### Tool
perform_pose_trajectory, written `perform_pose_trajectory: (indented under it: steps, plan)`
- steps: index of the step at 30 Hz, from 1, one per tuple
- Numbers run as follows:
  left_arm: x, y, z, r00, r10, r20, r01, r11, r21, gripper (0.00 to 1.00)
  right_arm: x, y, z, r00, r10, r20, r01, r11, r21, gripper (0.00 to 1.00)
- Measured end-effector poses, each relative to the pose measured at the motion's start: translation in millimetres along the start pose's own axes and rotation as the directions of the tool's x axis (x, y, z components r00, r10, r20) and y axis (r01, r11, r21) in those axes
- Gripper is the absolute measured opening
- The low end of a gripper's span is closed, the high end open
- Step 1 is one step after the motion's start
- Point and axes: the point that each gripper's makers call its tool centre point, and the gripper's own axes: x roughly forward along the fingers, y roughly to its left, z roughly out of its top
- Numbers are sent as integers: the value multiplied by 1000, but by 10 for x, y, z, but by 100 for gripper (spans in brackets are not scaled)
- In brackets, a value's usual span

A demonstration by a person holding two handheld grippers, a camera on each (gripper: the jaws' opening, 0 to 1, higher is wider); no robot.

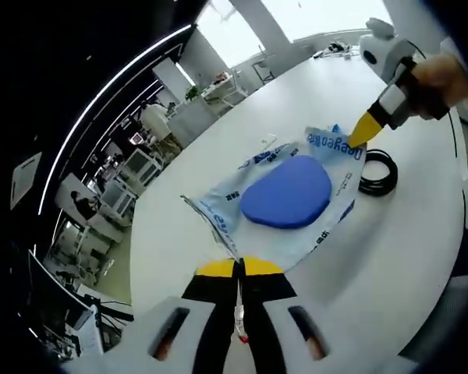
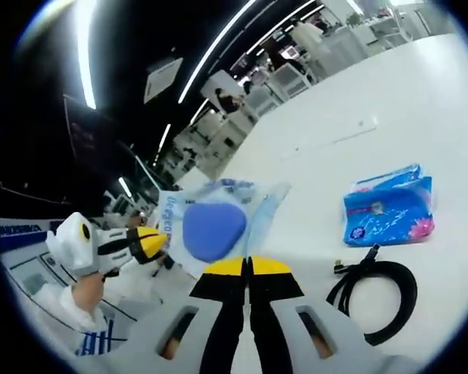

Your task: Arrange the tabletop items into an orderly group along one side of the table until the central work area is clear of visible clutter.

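The plastic bag [image 1: 285, 199] with its blue pad [image 1: 287, 192] was held mid-surface, pinched between both closed tools, left [image 1: 238, 265] and right [image 2: 248, 266]. Uneven pulling could have torn it, or dragged it onto the nearby cable [image 1: 378, 172].

An open-plan office or lab floor is stretching out behind a long white table [image 1: 218, 202]. In the left gripper view, rows of white desks and cabinets [image 1: 136, 167] are sitting toward ten o'clock, with bright windows [image 1: 312, 15] glowing at twelve. In the right gripper view, linear ceiling lights [image 2: 218, 47] are running across a dark ceiling toward one o'clock, and people [image 2: 222, 101] are standing among workstations.
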Motion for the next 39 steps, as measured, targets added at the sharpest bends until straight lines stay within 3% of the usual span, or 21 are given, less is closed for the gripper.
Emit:
perform_pose_trajectory:
  steps: [7, 12, 21, 22, 26, 27, 28, 29, 32, 39]
  plan:
    - [82, 1, -3, 1000, -8, -3, 8, 1000, -24, 0, 10, -36, 14, 1000, -14, -6, 14, 1000, -15, 0]
    - [203, 0, -75, 999, -31, -38, 30, 999, -26, 0, 37, -68, 52, 1000, -20, -3, 20, 1000, -2, 0]
    - [347, 61, -3, 1000, -6, -2, 6, 1000, 18, 0, 87, -134, 108, 1000, -29, 6, 29, 1000, 11, 0]
    - [375, 3, -46, 999, -44, -27, 43, 999, -22, 0, 86, -160, 120, 999, -37, 9, 37, 999, 10, 0]
    - [447, 45, -30, 999, -34, -9, 33, 999, -35, 0, 101, -202, 157, 999, -37, 13, 36, 999, 21, 0]
    - [459, 30, -28, 999, -38, -7, 38, 999, -21, 0, 106, -212, 165, 999, -40, 12, 40, 999, 17, 0]
    - [480, 87, 26, 1000, -12, 23, 11, 999, 46, 0, 113, -223, 169, 999, -44, 10, 44, 999, 13, 0]
    - [481, 114, 28, 999, 16, 28, -17, 999, 28, 0, 126, -224, 182, 999, -39, 13, 39, 999, 19, 0]
    - [534, 112, 39, 999, -9, 37, 8, 1000, 11, 0, 160, -229, 210, 999, -45, 15, 45, 999, 13, 0]
    - [693, 168, -39, 998, -43, 47, 49, 990, -133, 0, 229, -252, 296, 999, -42, 20, 42, 999, 9, 0]
